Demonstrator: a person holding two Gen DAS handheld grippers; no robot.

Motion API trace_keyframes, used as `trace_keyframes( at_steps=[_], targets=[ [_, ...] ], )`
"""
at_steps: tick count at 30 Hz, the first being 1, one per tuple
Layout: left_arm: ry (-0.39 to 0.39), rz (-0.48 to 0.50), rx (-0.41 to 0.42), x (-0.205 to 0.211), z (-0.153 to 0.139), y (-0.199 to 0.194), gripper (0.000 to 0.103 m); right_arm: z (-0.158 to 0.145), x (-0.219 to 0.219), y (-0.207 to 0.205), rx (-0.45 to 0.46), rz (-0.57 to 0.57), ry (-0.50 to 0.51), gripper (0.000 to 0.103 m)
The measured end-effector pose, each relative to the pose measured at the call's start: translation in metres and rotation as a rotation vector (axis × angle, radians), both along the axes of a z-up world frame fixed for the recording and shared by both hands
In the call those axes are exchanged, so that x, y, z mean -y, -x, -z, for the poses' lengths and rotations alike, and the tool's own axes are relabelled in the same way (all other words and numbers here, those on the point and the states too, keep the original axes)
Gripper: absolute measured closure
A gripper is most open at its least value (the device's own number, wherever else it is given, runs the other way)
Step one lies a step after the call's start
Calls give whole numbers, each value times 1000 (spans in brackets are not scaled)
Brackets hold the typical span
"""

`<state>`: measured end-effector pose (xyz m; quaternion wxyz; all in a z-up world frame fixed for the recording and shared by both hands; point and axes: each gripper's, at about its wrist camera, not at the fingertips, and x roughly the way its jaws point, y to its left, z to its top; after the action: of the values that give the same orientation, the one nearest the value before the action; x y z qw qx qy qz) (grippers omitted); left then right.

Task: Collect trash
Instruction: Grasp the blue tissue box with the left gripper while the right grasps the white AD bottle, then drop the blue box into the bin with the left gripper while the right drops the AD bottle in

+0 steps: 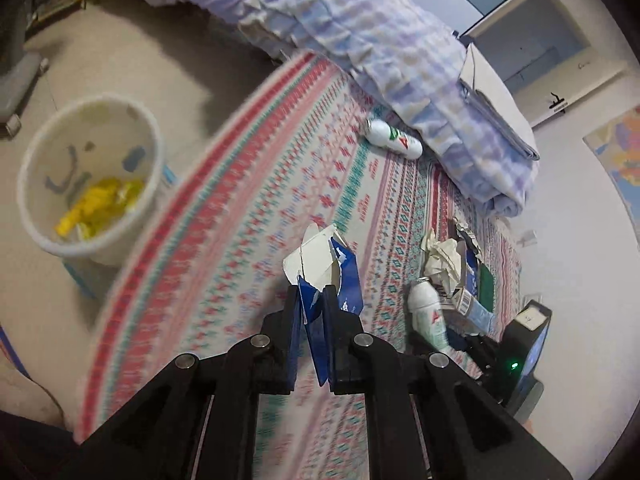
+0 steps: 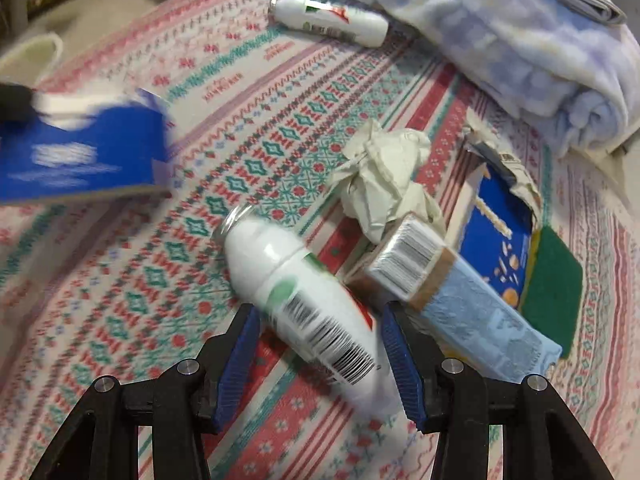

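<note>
My left gripper is shut on a torn blue and white carton and holds it above the patterned bedspread; the carton also shows blurred in the right wrist view. A white bin with yellow wrappers stands on the floor to the left of the bed. My right gripper is open, with its jaws on either side of a lying white bottle. A second white bottle lies farther off near the blanket.
A pile of trash lies right of the near bottle: crumpled paper, a barcoded box, a light blue packet, a blue carton and a green sponge. A folded blue checked blanket covers the bed's far side.
</note>
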<state>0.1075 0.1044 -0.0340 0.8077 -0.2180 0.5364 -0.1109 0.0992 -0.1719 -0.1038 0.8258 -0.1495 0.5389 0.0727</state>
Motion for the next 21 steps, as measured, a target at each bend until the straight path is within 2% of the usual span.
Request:
trace_keyframes(
  at_steps=[1,2,3,6,9,15,19,21],
  targets=[
    [-16,3,16,-9,-5,2,92,3,0,-2,-28,6,-17,50],
    [-22,2,22,-14,-6,1,92,5,-3,-3,-45,-4,-31,63],
    [-25,0,28,-19,-7,0,92,3,-6,-2,-41,-17,-40,66],
    [-20,-11,45,-40,-9,-4,92,-10,-14,2,-15,-19,-75,66],
    [34,-47,53,-67,-7,-11,93,-24,-14,5,7,17,-183,67],
    [86,-151,49,-130,0,-24,93,-40,-37,14,47,44,-276,67],
    [163,-245,27,-179,10,-25,93,-51,-48,15,67,43,-340,67],
    [159,-294,10,-198,16,-27,93,-54,-51,15,70,52,-379,67]
  ],
)
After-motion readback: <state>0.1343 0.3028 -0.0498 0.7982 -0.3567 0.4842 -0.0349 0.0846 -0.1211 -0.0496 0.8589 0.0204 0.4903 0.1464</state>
